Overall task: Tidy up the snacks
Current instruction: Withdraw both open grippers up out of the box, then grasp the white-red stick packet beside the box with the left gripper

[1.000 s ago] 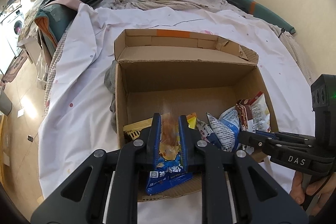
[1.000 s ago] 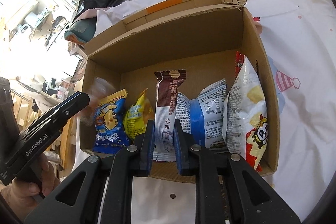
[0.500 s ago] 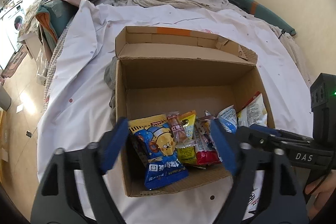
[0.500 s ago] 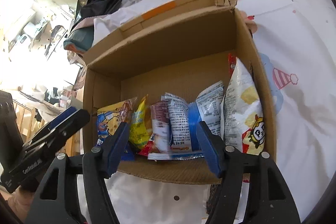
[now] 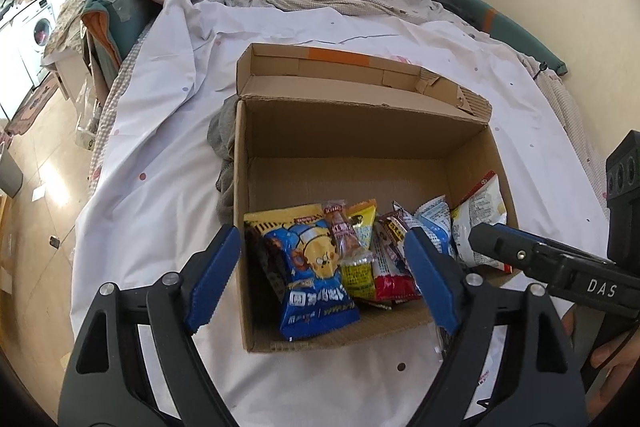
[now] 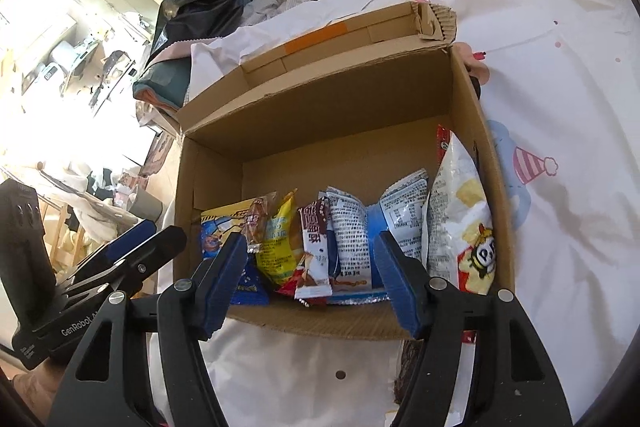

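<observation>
I am seeing both grippers hanging spread and empty: the left gripper has let go its blue cartoon packet, the right gripper its brown-topped packet. Both packets are lying just beyond the fingertips in the cardboard box, so I judge this drop finished.

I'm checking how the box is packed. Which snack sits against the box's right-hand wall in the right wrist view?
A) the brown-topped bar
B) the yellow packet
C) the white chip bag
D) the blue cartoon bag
C: the white chip bag stands against the cardboard box's right wall.
</observation>
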